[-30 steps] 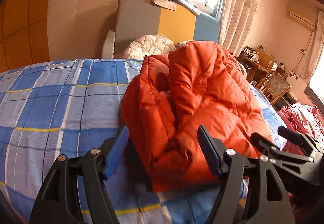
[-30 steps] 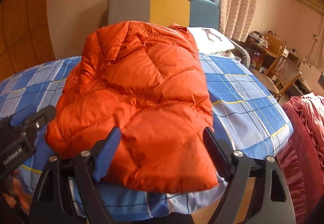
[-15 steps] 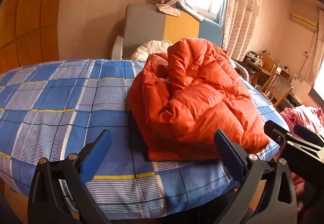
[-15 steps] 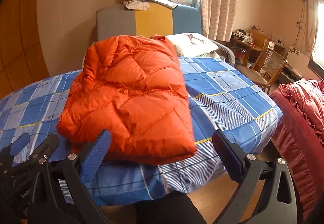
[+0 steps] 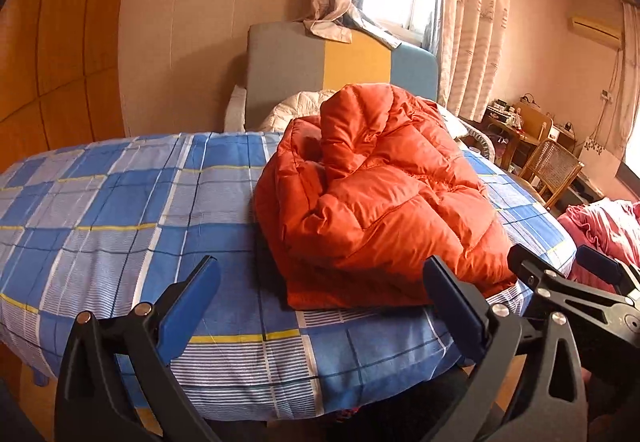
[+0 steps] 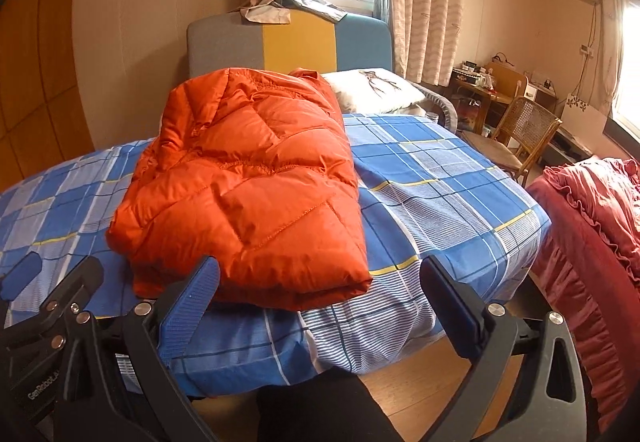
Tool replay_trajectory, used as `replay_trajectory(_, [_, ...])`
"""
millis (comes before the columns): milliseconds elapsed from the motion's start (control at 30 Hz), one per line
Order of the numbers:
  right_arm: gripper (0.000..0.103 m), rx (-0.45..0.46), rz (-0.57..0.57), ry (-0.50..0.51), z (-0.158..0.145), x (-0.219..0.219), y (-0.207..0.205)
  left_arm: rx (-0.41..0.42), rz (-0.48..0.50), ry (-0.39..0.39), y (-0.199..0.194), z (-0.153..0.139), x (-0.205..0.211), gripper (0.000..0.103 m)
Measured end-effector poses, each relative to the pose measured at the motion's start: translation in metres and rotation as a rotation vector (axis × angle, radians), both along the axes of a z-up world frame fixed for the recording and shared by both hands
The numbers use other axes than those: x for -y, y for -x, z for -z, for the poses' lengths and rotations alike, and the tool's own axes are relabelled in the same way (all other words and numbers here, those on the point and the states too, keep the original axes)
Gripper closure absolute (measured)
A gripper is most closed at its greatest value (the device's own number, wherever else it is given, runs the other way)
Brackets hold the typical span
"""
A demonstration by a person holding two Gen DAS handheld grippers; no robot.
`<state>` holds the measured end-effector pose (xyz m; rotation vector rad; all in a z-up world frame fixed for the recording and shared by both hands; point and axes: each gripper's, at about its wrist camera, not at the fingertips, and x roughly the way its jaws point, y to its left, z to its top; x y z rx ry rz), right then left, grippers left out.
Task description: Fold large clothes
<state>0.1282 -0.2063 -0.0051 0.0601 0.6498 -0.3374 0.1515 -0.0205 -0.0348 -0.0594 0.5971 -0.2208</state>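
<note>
An orange down jacket lies folded into a thick bundle on the blue checked bed sheet, near the bed's front edge. My left gripper hangs open just short of that edge, nothing between its blue pads, and the jacket sits beyond its right finger. In the right wrist view the same jacket lies ahead and left of centre. My right gripper is open and empty too, held back over the bed's corner. Each gripper shows at the side of the other's view.
A grey, yellow and blue headboard and a white pillow stand at the far end of the bed. A red ruffled cover lies to the right, a cane chair and cluttered desk behind it. Wood floor shows below the bed edge.
Both grippers have pulled back from the jacket and their jaws have spread wide. The jacket, earlier between the fingers, now lies free on the sheet.
</note>
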Motion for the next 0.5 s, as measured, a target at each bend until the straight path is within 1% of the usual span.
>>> replay_trajectory(167, [0.003, 0.014, 0.013, 0.016, 0.0, 0.005, 0.004, 0.001, -0.027, 0.01, 0.004, -0.003, -0.002, 0.002])
replay_trajectory(367, [0.003, 0.015, 0.035, -0.01, 0.003, 0.016, 0.005, 0.009, -0.109, -0.031, 0.006, -0.004, -0.003, 0.002])
replay_trajectory(500, [0.003, 0.013, 0.029, -0.008, 0.005, 0.017, 0.004, 0.013, -0.116, -0.04, 0.007, -0.005, -0.003, 0.002])
